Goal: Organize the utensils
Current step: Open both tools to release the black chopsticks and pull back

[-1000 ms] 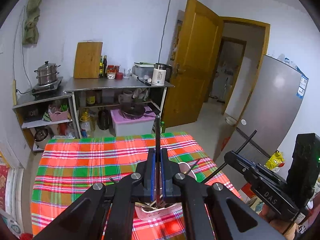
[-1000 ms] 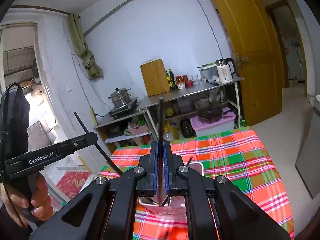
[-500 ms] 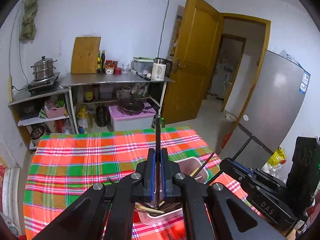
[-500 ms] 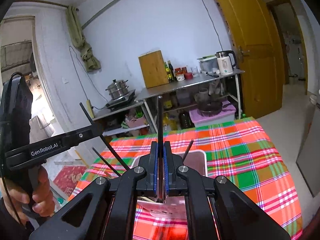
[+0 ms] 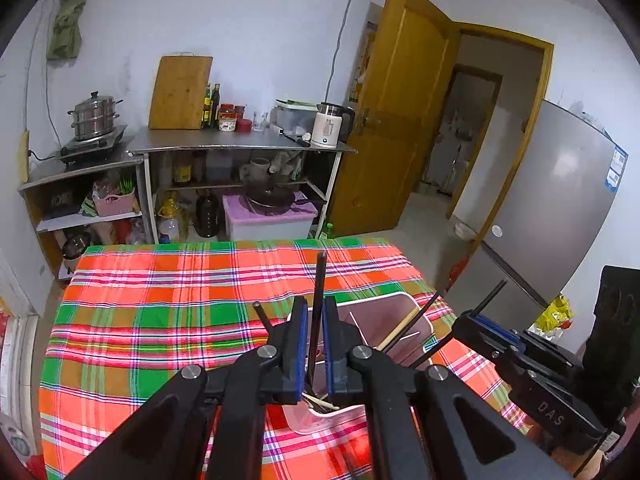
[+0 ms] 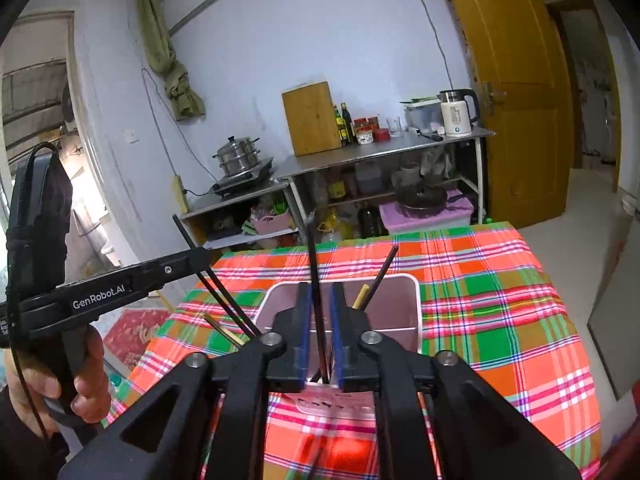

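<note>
A pale pink bin (image 5: 416, 308) stands on the plaid tablecloth (image 5: 180, 320) with several chopsticks leaning in it. My left gripper (image 5: 314, 320) hangs over the bin's near left part. Its jaws are opening, and a black chopstick (image 5: 319, 280) stands upright between the pads with a thin gap on each side. My right gripper (image 6: 320, 308) is over the same bin (image 6: 400, 278). Its jaws are opening too, around another black chopstick (image 6: 312, 256) whose lower end reaches down into the bin. A black chopstick (image 6: 382, 276) and a wooden one (image 6: 362, 294) lean inside.
A person's hand (image 6: 80, 376) holds the left gripper's handle at the table's left edge. Beyond the table are metal shelves (image 5: 240, 148) with pots and bottles, a yellow door (image 5: 400, 120) and a grey fridge (image 5: 560, 208).
Both grippers have sunk toward the bin, which now looks nearer. The pads, pressed tight on the chopsticks before, now stand slightly apart from them.
</note>
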A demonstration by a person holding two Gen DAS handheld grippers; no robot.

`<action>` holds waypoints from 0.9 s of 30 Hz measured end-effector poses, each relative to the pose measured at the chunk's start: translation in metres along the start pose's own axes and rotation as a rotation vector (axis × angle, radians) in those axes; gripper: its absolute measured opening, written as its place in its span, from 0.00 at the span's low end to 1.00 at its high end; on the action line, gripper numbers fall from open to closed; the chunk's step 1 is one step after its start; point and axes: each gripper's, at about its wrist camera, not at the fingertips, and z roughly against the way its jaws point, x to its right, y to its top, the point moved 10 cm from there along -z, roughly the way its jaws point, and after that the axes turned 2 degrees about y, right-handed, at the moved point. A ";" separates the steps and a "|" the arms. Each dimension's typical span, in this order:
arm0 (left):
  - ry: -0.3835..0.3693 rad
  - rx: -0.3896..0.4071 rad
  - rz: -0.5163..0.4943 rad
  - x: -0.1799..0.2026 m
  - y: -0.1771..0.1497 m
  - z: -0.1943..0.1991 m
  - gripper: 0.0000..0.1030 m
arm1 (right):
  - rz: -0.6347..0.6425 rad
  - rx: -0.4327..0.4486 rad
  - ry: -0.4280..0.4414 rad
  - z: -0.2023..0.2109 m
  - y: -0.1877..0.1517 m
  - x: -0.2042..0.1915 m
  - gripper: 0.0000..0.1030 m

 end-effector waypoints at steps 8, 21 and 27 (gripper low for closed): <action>0.007 0.046 0.014 0.001 0.007 0.034 0.08 | 0.001 0.027 -0.009 0.026 0.006 -0.001 0.14; -0.022 0.111 0.000 0.020 -0.023 0.108 0.09 | -0.002 0.095 -0.007 0.099 0.000 -0.004 0.14; -0.043 0.098 0.006 0.031 -0.066 0.126 0.09 | -0.010 0.084 -0.042 0.127 -0.029 0.004 0.14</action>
